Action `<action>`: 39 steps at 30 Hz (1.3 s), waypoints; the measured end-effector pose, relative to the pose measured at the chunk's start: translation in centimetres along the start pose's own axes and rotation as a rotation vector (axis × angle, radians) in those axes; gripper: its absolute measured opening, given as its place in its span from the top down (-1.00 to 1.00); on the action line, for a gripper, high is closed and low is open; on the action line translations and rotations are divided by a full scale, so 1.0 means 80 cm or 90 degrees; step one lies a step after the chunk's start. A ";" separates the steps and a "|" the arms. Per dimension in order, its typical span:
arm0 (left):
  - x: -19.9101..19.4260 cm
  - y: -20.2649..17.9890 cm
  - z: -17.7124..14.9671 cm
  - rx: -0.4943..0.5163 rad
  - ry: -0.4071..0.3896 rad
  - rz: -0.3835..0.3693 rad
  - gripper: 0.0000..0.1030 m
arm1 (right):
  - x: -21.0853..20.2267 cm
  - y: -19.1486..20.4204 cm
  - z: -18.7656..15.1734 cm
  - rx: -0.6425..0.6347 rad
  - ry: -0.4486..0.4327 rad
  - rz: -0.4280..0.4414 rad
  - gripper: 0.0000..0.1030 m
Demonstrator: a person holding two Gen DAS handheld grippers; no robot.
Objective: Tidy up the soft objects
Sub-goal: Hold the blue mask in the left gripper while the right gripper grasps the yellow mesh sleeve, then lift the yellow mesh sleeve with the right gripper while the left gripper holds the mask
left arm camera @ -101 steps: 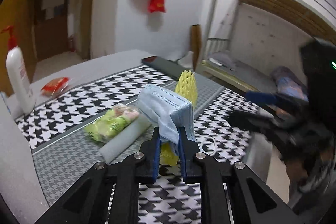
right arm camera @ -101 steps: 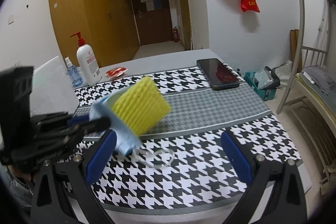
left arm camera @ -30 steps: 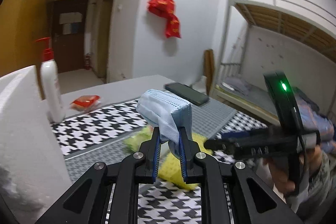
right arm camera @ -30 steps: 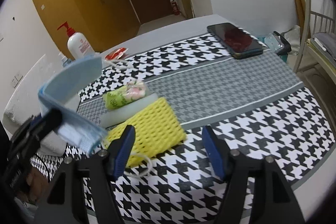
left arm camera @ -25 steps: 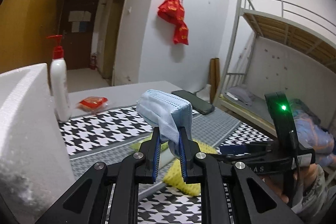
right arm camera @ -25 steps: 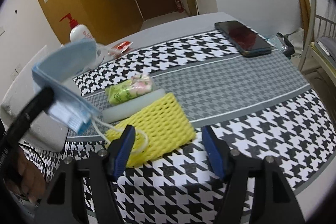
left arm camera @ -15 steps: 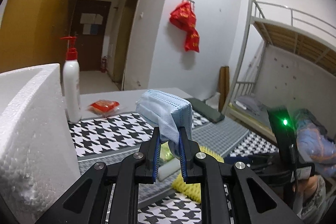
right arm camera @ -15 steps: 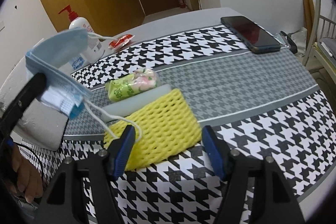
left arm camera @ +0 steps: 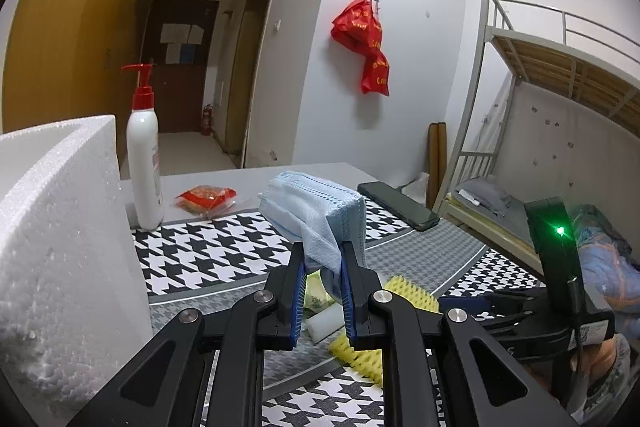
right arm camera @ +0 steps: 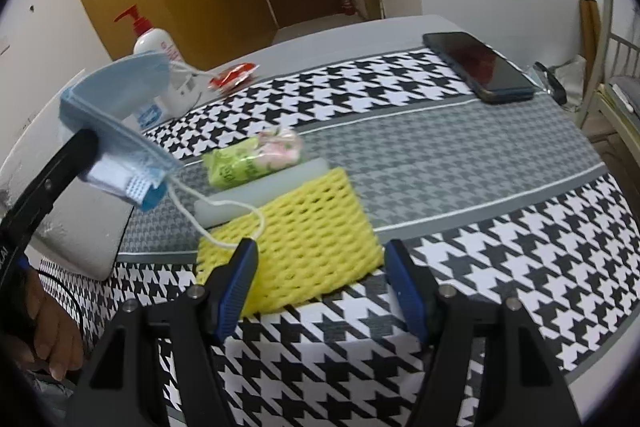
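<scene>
A pump bottle [left arm camera: 143, 163] with a red head stands upright on the bench [left arm camera: 240, 183], ahead and to the left of the left claw [left arm camera: 322, 291]. Just right of the bottle lies a red packet [left arm camera: 206, 197]. A dark phone [left arm camera: 398, 205] lies flat ahead and to the right of that claw, at the far edge of the houndstooth cloth [right arm camera: 520, 227]. Beyond the bench, a red bag [left arm camera: 364, 43] hangs from a wall hook, straight ahead and high up. A bunk bed [left arm camera: 560, 67] stands off to the right. A brown door [left arm camera: 180, 59] closes the hallway, far ahead to the left, beside a wooden wardrobe [left arm camera: 60, 27].
</scene>
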State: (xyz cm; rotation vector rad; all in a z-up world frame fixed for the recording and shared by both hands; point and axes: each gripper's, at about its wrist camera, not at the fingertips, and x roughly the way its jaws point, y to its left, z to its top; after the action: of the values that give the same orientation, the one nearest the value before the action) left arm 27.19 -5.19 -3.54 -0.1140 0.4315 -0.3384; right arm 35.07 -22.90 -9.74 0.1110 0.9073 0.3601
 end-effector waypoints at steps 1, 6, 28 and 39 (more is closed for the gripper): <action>0.001 0.000 0.000 0.000 0.002 0.000 0.67 | 0.003 0.001 0.000 -0.003 0.004 -0.004 -0.36; 0.001 -0.005 0.000 0.005 0.003 -0.002 0.67 | 0.008 0.015 -0.004 -0.045 0.004 -0.051 -0.08; -0.005 -0.006 0.001 0.015 -0.011 -0.014 0.67 | -0.057 0.008 0.000 -0.013 -0.071 -0.041 0.64; -0.022 -0.030 0.011 0.036 -0.021 -0.052 0.67 | -0.097 -0.005 -0.005 0.016 -0.133 -0.093 0.64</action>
State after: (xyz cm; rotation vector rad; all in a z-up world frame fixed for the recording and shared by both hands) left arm 25.35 -6.76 -1.60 -0.0826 0.3847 -0.4282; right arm 30.49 -26.04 -4.25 0.1030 0.7080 0.1977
